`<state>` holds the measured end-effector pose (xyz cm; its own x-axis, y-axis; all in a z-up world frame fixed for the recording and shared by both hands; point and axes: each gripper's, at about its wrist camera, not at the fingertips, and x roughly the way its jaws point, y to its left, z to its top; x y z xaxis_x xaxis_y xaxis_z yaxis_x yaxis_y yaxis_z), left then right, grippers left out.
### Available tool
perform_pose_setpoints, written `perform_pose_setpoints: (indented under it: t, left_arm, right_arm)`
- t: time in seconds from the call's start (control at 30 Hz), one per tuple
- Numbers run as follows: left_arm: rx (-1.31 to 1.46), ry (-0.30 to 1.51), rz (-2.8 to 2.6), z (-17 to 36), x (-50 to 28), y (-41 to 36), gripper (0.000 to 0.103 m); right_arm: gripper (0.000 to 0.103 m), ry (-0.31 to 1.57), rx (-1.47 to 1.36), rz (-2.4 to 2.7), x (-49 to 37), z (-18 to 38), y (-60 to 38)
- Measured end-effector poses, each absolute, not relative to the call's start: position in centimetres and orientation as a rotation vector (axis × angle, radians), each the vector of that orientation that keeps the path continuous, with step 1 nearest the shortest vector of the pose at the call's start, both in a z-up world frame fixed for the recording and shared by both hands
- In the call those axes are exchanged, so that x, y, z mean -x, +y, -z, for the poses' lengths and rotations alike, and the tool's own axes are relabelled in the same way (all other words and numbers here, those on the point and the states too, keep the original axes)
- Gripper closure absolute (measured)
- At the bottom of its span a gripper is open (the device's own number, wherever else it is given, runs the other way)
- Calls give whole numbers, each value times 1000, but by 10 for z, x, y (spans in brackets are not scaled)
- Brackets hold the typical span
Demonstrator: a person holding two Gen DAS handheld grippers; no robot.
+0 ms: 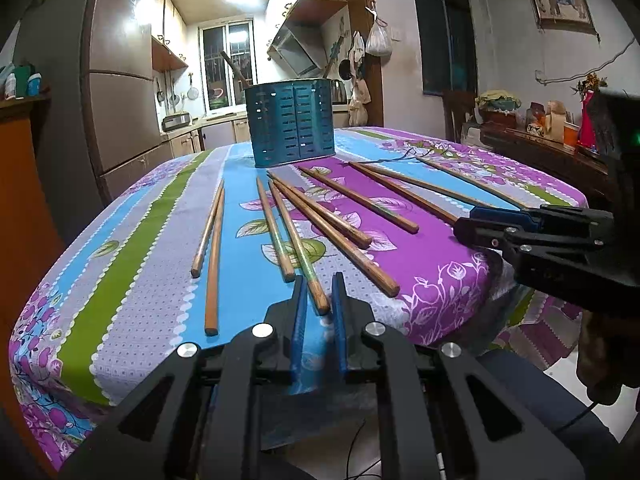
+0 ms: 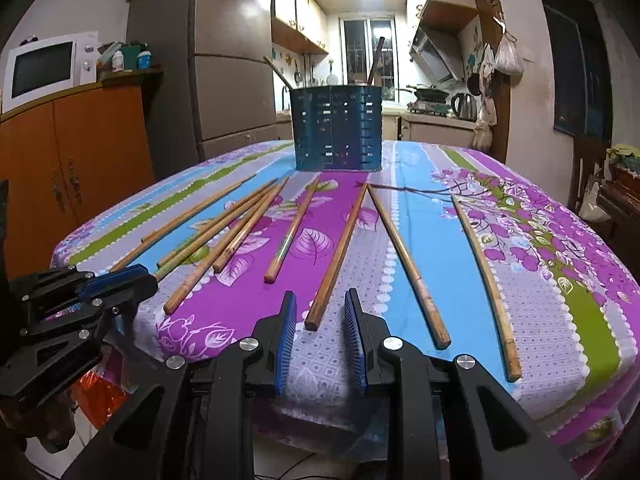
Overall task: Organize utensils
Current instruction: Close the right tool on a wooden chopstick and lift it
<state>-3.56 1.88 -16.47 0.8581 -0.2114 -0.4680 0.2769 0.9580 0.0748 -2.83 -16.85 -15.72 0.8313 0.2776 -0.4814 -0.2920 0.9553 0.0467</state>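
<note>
Several wooden chopsticks lie fanned out on the flowered tablecloth [image 1: 120, 264]. A blue slotted utensil holder [image 1: 291, 124] stands upright at the far side, also in the right wrist view [image 2: 338, 128], with two sticks in it. My left gripper [image 1: 319, 292] is open, its blue pads on either side of the near end of one chopstick [image 1: 298, 244] without gripping it. My right gripper [image 2: 320, 306] is open, with the near end of another chopstick [image 2: 338, 256] between its pads. Each gripper shows in the other's view, the right one [image 1: 476, 220] and the left one [image 2: 132, 274].
The table's near edge runs just under both grippers. A fridge [image 2: 228, 60] and an orange cabinet [image 2: 76, 152] with a microwave [image 2: 40, 68] stand to the left. A dark sideboard [image 1: 552, 152] with jars stands to the right.
</note>
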Motion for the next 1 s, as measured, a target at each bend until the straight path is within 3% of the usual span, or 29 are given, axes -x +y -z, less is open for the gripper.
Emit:
perform_pose_setpoints:
  t: [0.07, 0.3, 0.6, 1.0]
  left_arm:
    - [-139, 464, 254, 166, 37, 18, 93]
    - [-134, 447, 247, 166, 39, 17, 95]
    - [-138, 428, 244, 159, 42, 14, 96]
    - [-146, 260, 237, 100, 45, 15, 96]
  right_arm:
    - [77, 502, 23, -295, 29, 158, -169]
    - [94, 480, 2, -269, 31, 159, -172]
    - [96, 455, -20, -259, 35, 151, -177]
    - [96, 293, 36, -265, 49, 86, -189]
